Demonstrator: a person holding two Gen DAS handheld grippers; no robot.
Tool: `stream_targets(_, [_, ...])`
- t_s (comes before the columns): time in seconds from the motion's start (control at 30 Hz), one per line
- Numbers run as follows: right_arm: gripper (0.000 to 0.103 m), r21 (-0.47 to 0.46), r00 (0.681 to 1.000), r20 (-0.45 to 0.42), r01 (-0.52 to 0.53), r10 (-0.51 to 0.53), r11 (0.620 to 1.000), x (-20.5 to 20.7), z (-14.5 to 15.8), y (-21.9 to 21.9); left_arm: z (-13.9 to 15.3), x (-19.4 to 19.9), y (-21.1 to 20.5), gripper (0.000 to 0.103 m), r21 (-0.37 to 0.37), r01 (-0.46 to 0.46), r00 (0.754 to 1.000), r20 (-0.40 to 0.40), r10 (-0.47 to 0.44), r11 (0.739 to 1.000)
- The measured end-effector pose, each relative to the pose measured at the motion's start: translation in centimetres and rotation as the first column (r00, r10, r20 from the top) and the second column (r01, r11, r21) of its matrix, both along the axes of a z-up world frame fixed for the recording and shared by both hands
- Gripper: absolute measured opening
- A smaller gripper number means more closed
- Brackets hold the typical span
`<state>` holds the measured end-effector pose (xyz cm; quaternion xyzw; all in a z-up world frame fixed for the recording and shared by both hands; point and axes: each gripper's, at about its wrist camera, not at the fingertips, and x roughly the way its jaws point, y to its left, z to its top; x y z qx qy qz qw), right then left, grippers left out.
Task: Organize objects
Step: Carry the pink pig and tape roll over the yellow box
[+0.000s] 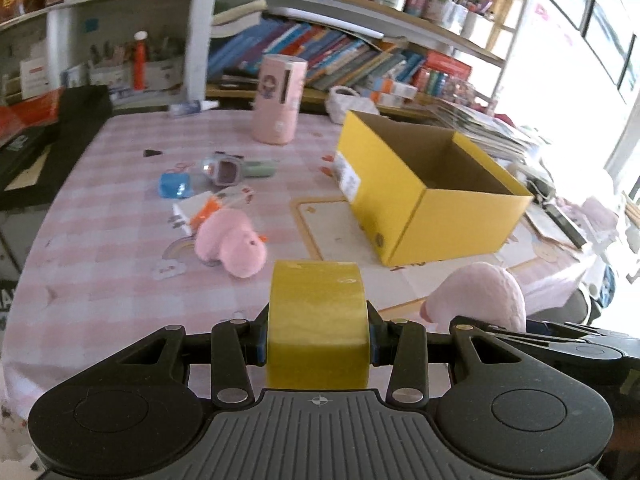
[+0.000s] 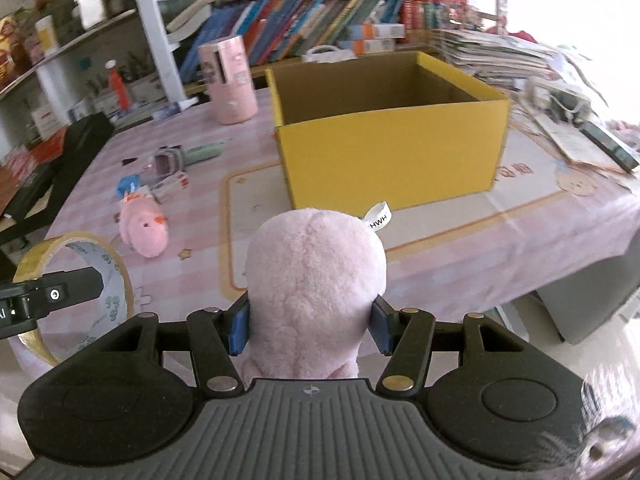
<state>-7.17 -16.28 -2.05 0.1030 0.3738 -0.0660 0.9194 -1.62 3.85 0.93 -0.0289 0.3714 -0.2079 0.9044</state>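
Both hands are loaded here! The left gripper (image 1: 318, 338) has its fingers clamped on a roll of yellow tape (image 1: 318, 320), blue pads pressed against the roll's two flat sides, the roll standing on edge between them. Over on the other side, the right gripper (image 2: 310, 330) has its fingers squeezed into a pale pink plush toy (image 2: 316, 292), the fur bulging above the pads and a white label tag (image 2: 378, 216) sticking up from its far side. Both loads are carried above the near edge of the table (image 1: 100, 272), with its pink checked cloth.

Ahead sits the yellow box (image 2: 392, 160), open at the top, inside bare brown card as far as it shows, standing toward the far right part of the table on a cream mat (image 2: 256, 220). Left of the box lies a second pink plush (image 1: 232, 242), just beside a white charger plug (image 1: 184, 216). Further back, a grey toy watch (image 1: 224, 168) and a small blue thing (image 1: 175, 185) lie near each other. A tall pink tumbler (image 1: 278, 100) stands upright at the far edge, crowded bookshelves (image 1: 340, 52) behind it
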Motion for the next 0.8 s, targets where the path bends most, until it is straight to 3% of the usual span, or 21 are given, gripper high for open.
stream_targets(0.43, [0.055, -0.002, 0.991, 0.002, 0.135, -0.135, 0.991, -1.6, 0.1, -3.1, 0.0, 0.9, -3.8, 0.04, 0.006, 0.14, 0.99, 0.005, -0.14, 0.99])
stream_targets(0.8, [0.055, -0.001, 0.982, 0.007, 0.186, -0.186, 0.982, -1.7, 0.4, -4.8, 0.4, 1.6, -5.5, 0.04, 0.003, 0.175, 0.984, 0.02, -0.175, 0.985])
